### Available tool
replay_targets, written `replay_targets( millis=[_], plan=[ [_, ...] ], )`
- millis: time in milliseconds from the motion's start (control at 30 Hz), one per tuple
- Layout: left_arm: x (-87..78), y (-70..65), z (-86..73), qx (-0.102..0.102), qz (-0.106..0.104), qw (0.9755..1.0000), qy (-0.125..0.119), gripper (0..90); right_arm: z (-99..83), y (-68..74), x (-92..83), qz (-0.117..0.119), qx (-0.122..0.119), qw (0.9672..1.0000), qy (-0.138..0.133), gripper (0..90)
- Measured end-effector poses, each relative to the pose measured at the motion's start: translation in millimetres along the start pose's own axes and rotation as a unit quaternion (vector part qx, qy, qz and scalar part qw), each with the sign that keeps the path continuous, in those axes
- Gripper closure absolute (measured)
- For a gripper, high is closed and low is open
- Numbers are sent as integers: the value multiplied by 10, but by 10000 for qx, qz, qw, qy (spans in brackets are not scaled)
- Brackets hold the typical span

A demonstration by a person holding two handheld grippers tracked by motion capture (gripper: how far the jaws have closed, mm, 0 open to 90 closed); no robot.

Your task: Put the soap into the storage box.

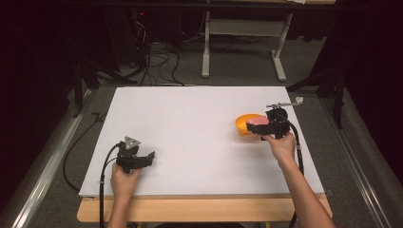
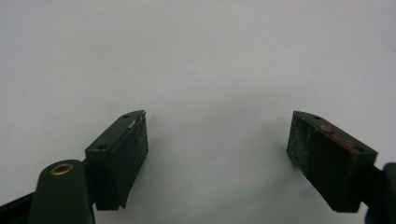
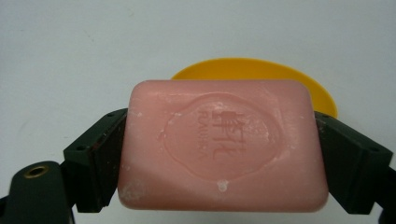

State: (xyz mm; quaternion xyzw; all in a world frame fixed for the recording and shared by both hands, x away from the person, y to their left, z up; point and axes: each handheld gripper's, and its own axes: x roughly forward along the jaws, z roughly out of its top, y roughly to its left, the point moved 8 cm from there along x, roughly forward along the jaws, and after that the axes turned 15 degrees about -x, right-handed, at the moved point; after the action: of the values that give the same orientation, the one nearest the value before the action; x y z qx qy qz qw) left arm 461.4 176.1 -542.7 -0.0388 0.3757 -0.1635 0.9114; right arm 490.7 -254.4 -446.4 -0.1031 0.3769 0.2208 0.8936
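Soap bar (image 3: 222, 147) sits between my right claw's (image 3: 219, 154) jaws, touching both. Bowl (image 3: 280, 74) lies just beyond the bar, under it. My left claw (image 2: 217, 154) is over bare table (image 2: 196, 56), far left.

On the table (image 1: 190, 123) there are 1 pink soap bar (image 3: 222, 147), 1 orange dish (image 1: 244, 124), and 2 handheld grippers: left gripper (image 1: 151, 156), right gripper (image 1: 253, 127).

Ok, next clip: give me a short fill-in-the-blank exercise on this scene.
1. The right gripper is shut on a pink bar of ____.
2. Beyond the soap sits a dish coloured ____.
3. The left gripper has ____ jaws with nothing between them.

Missing words: soap; yellow; open
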Motion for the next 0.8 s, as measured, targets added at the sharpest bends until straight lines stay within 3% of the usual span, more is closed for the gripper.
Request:
replay_targets(
  millis=[467,667,800],
  plan=[
    [2,-1,1,-12,-2,10000,-7,209,126,-42,171,-35,56,9998,166,137],
    [2,-1,1,-15,-3,10000,-8,208,196,-98,259,67,272,9993,244,137],
    [2,0,1,-17,-3,10000,-8,208,204,-117,313,44,290,9991,321,137]
  ],
)
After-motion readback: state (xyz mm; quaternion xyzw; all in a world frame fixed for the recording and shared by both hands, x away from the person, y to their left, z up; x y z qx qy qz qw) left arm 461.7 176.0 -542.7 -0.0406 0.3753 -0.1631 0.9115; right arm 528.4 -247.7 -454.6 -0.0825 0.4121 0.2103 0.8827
